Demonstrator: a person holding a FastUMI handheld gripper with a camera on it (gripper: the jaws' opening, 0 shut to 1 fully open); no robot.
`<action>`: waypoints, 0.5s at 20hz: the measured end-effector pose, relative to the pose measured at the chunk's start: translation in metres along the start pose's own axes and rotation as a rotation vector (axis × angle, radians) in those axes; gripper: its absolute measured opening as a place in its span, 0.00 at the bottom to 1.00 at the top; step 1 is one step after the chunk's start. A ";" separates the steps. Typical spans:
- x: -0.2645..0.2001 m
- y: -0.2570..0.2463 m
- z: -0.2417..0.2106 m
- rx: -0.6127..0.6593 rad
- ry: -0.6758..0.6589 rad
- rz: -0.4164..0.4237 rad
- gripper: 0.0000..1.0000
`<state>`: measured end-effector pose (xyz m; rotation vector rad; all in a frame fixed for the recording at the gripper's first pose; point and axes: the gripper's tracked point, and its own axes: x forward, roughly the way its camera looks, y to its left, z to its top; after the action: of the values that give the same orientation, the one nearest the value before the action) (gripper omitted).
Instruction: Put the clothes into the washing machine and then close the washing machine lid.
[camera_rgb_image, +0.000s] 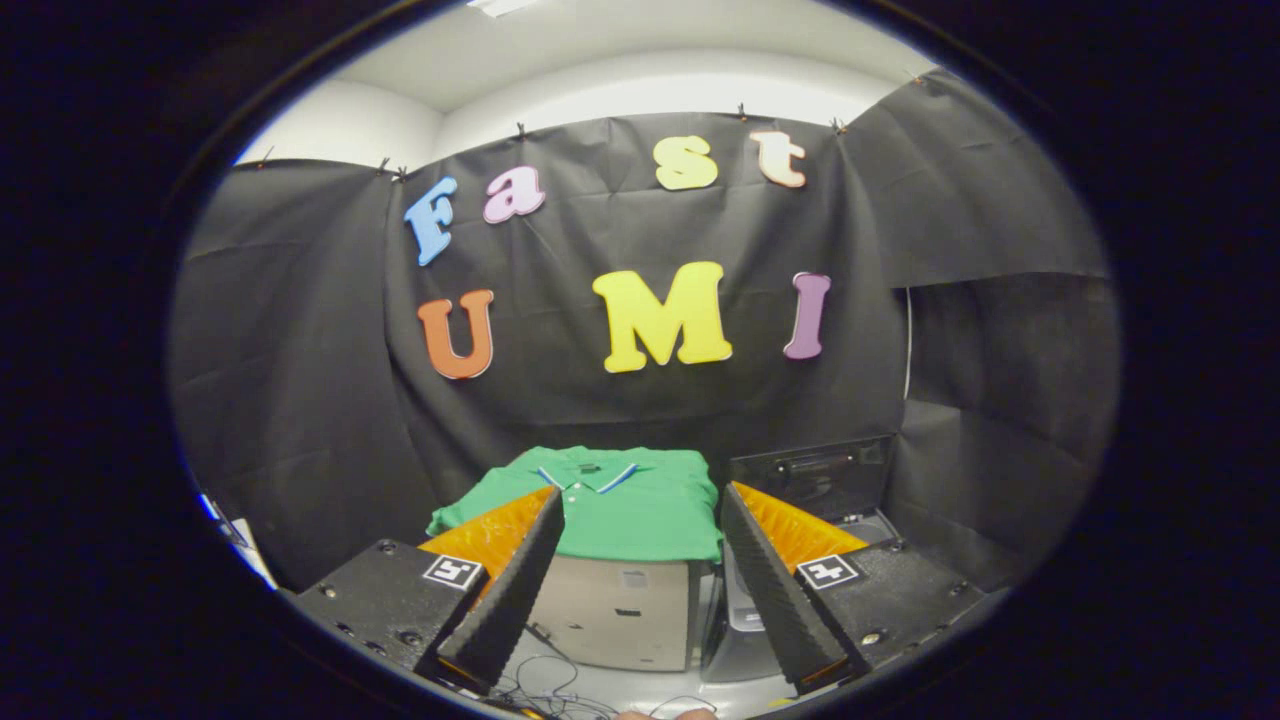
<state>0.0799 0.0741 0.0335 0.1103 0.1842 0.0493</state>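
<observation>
Two fingers of the claw (640, 530) sit nearest, spread wide apart and holding nothing. Beyond them, seen through the gap, a folded green polo shirt with a blue-edged collar (600, 500) lies flat on top of a pale boxy cabinet (620, 610). Just right of the shirt stands a small grey washing machine (745, 640), its dark lid (810, 475) raised upright. Thin dark cables (555, 680) trail on the pale tabletop (620, 690) near the cabinet's base.
</observation>
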 end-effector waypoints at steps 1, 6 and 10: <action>0.009 0.005 -0.001 0.006 0.031 0.012 0.99; 0.067 0.019 -0.014 -0.004 0.246 0.035 1.00; 0.118 0.042 -0.024 0.003 0.392 0.093 0.99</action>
<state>0.1898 0.1257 -0.0065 0.1116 0.5712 0.1636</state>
